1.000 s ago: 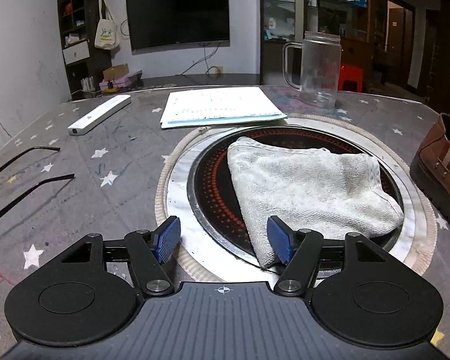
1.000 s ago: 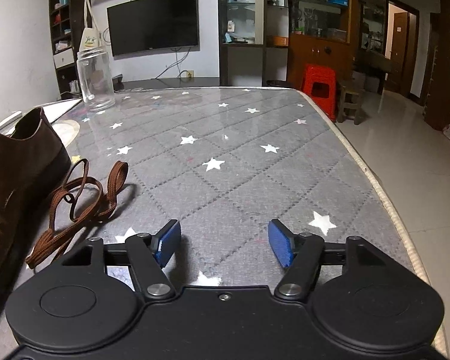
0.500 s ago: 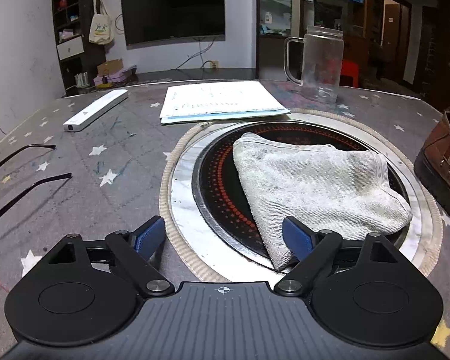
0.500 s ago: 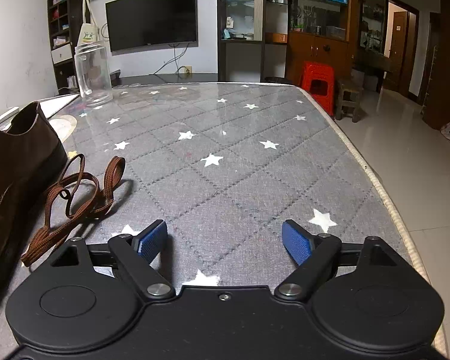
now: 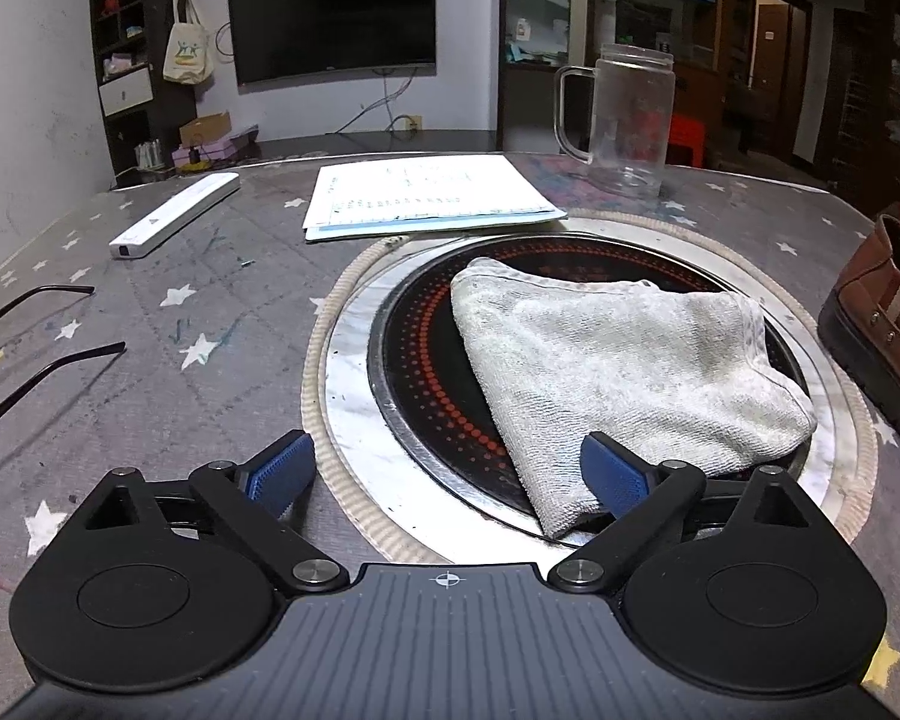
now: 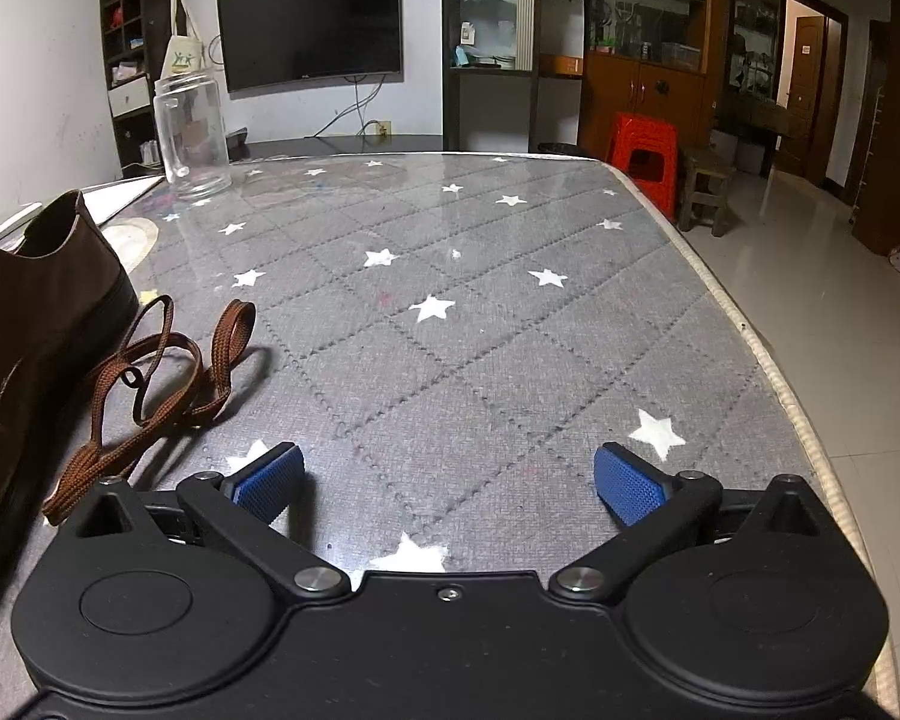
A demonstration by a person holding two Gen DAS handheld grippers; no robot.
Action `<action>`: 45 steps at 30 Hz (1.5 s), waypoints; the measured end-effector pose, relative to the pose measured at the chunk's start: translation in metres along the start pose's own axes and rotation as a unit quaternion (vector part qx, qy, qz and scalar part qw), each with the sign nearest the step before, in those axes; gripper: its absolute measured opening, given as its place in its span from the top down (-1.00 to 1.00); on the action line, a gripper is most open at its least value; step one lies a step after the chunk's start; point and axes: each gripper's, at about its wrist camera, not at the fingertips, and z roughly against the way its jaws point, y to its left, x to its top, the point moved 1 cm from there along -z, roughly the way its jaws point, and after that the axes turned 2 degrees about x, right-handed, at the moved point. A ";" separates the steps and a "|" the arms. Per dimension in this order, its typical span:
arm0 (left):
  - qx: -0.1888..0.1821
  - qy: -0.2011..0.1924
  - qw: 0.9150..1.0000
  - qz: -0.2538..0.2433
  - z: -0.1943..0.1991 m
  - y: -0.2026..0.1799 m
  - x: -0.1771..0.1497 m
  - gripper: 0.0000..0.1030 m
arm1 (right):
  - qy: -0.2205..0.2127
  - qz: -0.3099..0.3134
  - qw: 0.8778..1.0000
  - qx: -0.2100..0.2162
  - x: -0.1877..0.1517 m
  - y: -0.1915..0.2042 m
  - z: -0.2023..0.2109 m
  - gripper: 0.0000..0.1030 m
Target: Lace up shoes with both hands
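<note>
A brown leather shoe (image 6: 24, 324) stands at the left edge of the right wrist view; it also shows at the right edge of the left wrist view (image 5: 882, 318). A loose brown shoelace (image 6: 156, 378) lies coiled on the table beside the shoe, just ahead and left of my right gripper (image 6: 447, 483). The right gripper is open and empty. My left gripper (image 5: 447, 471) is open and empty, low over the table, its right finger beside a white towel (image 5: 618, 366).
The towel lies on a round black hotplate (image 5: 426, 372) set in the table. Papers (image 5: 426, 192), a white remote (image 5: 174, 216), a clear mug (image 5: 627, 120) and glasses (image 5: 36, 324) lie around. The table edge (image 6: 768, 360) runs along the right.
Both grippers have opened wider over the last second. Both views have shifted only slightly; the shoe and the lace have not moved.
</note>
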 end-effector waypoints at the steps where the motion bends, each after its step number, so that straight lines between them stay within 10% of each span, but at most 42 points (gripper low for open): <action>1: -0.001 0.000 1.000 0.000 0.000 0.000 0.000 -0.90 | 0.001 0.000 1.000 0.000 0.000 0.000 0.000 -1.00; 45: 0.005 0.003 1.000 -0.003 -0.002 0.000 0.000 -0.99 | 0.004 -0.004 1.000 0.000 0.011 0.010 -0.013 -1.00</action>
